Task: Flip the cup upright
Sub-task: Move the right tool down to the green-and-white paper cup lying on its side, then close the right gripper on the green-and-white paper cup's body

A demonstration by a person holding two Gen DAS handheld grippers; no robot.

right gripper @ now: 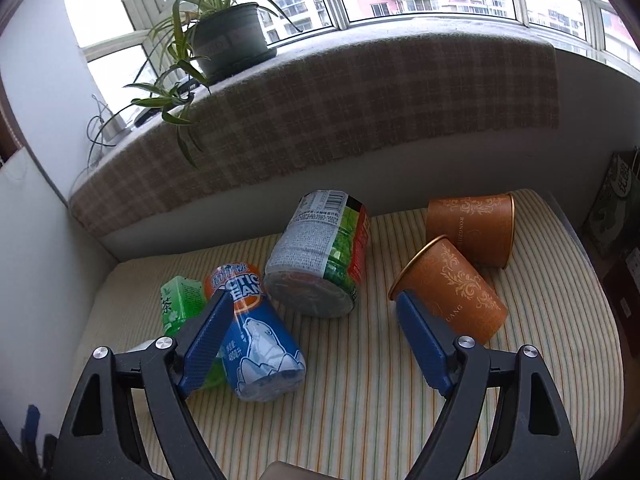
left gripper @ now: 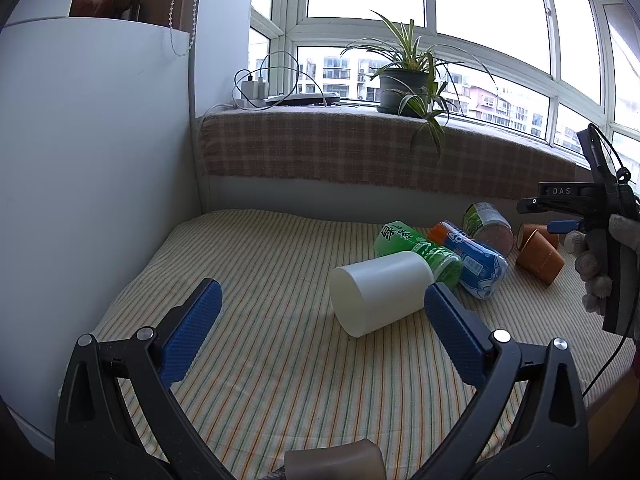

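Both grippers sit wide apart with nothing between the pads: left gripper (left gripper: 322, 312) has its blue fingers spread over the striped mat (left gripper: 280, 380), and right gripper (right gripper: 316, 330) is splayed the same way, gripping nothing. Just past the left one lies the white cup (left gripper: 380, 292) on its side, closed base toward the camera, right beside the far-side blue pad; can't tell if they touch. Right behind the cup is a green tea bottle (left gripper: 416, 246), touching a blue-and-orange bottle (right gripper: 256, 328). Further back there's a fat green-labelled jar (right gripper: 320, 256), also tipped over. Off to the right, two orange paper cups (right gripper: 452, 288) lie on their sides, one leaning on the other. Way back, a spider plant (left gripper: 404, 84) sits on the plaid-covered sill (left gripper: 360, 148).
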